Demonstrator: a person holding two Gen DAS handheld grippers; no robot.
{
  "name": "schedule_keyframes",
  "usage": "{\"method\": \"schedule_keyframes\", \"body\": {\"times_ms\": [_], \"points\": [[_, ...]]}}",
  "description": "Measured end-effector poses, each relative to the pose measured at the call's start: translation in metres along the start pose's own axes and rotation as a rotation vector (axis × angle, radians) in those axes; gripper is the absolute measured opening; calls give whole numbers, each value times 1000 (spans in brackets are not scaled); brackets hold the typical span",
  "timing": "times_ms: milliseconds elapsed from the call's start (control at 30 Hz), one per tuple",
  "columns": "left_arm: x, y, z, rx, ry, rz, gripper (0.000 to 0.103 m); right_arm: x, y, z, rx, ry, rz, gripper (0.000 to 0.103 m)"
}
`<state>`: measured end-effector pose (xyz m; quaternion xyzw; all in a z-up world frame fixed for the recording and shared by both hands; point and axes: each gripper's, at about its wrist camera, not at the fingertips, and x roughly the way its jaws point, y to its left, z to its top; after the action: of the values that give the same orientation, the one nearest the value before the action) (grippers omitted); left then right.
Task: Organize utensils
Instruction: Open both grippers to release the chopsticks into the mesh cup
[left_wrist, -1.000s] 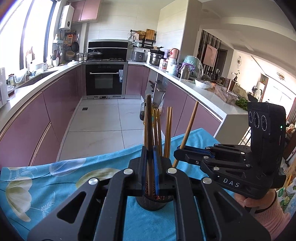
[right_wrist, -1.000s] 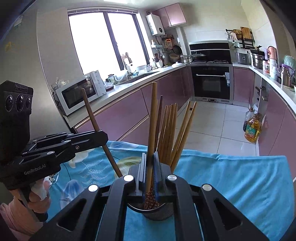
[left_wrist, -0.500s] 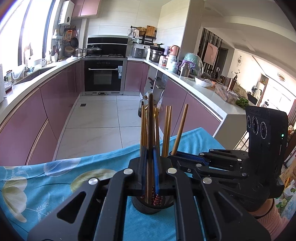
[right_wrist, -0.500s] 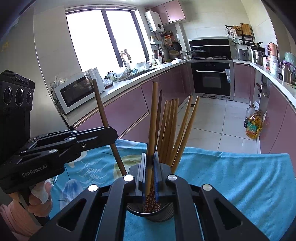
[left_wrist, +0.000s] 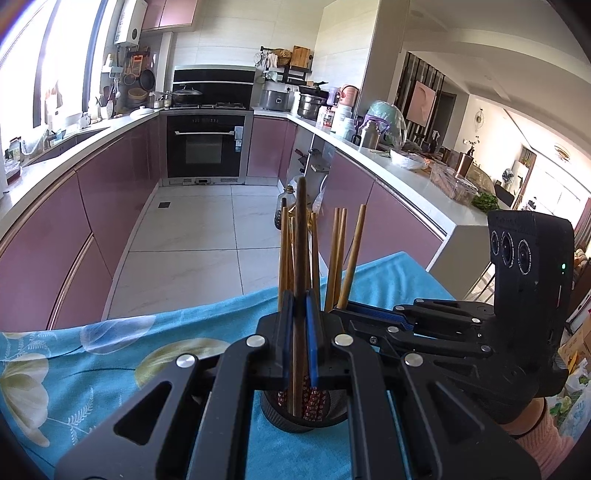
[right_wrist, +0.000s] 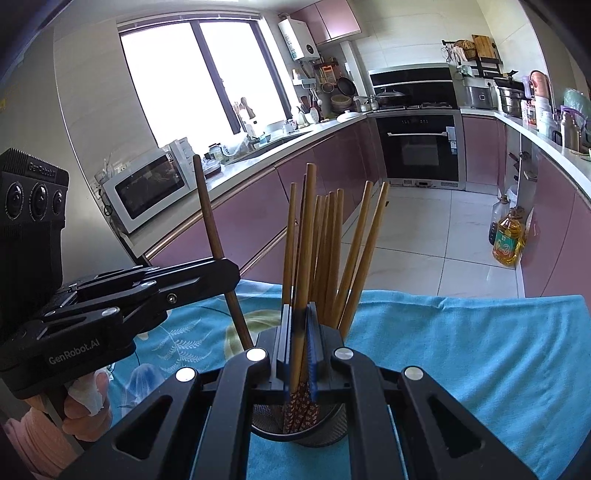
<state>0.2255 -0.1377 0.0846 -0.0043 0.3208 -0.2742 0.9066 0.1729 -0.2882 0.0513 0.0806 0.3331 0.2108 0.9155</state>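
Both grippers, left (left_wrist: 300, 334) and right (right_wrist: 300, 347), each pinch one upright chopstick (left_wrist: 301, 258) right above the cup (left_wrist: 295, 421).

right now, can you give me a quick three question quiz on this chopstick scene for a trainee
1. True or false: the left gripper is shut on a dark brown wooden chopstick.
2. The black mesh holder stands on: A) a blue floral cloth; B) a wooden tray; C) a steel sink.
3. What does the right gripper grip?
Key: 1 true; 2 A; 3 a light wooden chopstick.
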Motion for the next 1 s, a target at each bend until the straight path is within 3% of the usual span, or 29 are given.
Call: {"method": "schedule_keyframes", "body": {"times_ms": [1000], "points": [[14, 2, -17, -14, 43, 2, 8, 1, -4, -2, 31, -8, -9, 9]]}}
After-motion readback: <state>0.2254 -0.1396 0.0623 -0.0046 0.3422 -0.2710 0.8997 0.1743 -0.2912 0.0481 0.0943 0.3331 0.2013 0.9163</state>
